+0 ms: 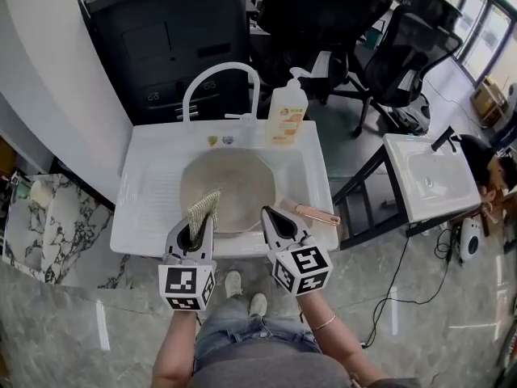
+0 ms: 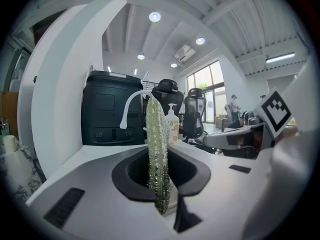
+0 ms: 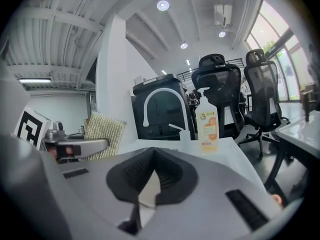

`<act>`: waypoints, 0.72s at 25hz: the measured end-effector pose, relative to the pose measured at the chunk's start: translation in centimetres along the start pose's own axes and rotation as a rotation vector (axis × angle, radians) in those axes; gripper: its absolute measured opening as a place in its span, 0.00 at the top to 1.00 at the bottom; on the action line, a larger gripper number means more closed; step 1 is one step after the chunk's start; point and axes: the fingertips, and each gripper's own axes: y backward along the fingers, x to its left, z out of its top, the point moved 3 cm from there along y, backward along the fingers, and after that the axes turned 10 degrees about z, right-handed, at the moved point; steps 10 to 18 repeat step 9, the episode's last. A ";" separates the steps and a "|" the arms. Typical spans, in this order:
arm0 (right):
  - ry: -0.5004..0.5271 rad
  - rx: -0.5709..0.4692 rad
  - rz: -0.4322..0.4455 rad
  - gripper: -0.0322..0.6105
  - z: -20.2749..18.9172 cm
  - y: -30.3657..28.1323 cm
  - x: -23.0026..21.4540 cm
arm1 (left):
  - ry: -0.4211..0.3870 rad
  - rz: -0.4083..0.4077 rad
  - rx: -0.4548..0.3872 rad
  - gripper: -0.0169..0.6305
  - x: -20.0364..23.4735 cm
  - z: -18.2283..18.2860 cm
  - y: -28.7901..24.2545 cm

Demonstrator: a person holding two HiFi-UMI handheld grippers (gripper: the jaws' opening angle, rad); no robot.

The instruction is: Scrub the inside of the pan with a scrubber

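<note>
Your L gripper [image 1: 198, 228] clamps the yellow-green mesh scrubber [image 1: 204, 207] upright over the near rim of the round grey metal pan [image 1: 238, 176], inside the white sink [image 1: 145, 204]. R gripper [image 1: 272, 219]: its 2 jaws are together w/ nothing between, at the sink's front edge.

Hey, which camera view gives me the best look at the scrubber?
The right gripper view: the scrubber turns its broad woven face toward that camera. The left gripper view catches only its thin edge, clamped in the left gripper. The head view shows it small, by the near edge of the pan.
</note>
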 end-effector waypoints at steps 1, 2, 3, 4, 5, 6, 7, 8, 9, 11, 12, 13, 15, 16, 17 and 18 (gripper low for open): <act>0.001 -0.001 0.003 0.94 0.0 0.3 0.1 | 0.002 0.002 -0.003 0.88 -0.2 0.1 0.4; 0.003 -0.003 0.006 0.94 0.1 0.6 0.2 | 0.005 0.004 -0.006 0.88 -0.4 0.1 0.7; 0.004 -0.006 0.008 0.94 0.1 1.0 0.2 | 0.009 0.006 -0.008 0.88 -0.6 0.1 1.0; 0.005 -0.010 0.010 0.94 0.1 1.3 0.3 | 0.012 0.007 -0.011 0.88 -0.8 0.1 1.2; 0.005 -0.015 0.012 0.94 0.1 1.6 0.4 | 0.013 0.007 -0.014 0.88 -1.0 0.1 1.5; 0.007 -0.021 0.014 0.94 0.1 1.8 0.6 | 0.012 0.007 -0.018 0.88 -1.2 0.1 1.7; 0.009 -0.026 0.015 0.94 0.1 2.1 0.7 | 0.010 0.007 -0.022 0.88 -1.4 0.1 2.0; 0.011 -0.030 0.017 0.94 0.0 2.3 0.8 | 0.008 0.008 -0.026 0.88 -1.6 0.1 2.2; 0.013 -0.034 0.019 0.94 0.0 2.5 0.8 | 0.006 0.009 -0.030 0.88 -1.8 0.1 2.4; 0.013 -0.034 0.019 0.94 0.0 2.5 0.8 | 0.006 0.009 -0.030 0.88 -1.8 0.1 2.4; 0.013 -0.034 0.019 0.94 0.0 2.5 0.8 | 0.006 0.009 -0.030 0.88 -1.8 0.1 2.4; 0.013 -0.034 0.019 0.94 0.0 2.5 0.8 | 0.006 0.009 -0.030 0.88 -1.8 0.1 2.4; 0.013 -0.034 0.019 0.94 0.0 2.5 0.8 | 0.006 0.009 -0.030 0.88 -1.8 0.1 2.4; 0.013 -0.034 0.019 0.94 0.0 2.5 0.8 | 0.006 0.009 -0.030 0.88 -1.8 0.1 2.4; 0.013 -0.034 0.019 0.94 0.0 2.5 0.8 | 0.006 0.009 -0.030 0.88 -1.8 0.1 2.4; 0.013 -0.034 0.019 0.94 0.0 2.5 0.8 | 0.006 0.009 -0.030 0.88 -1.8 0.1 2.4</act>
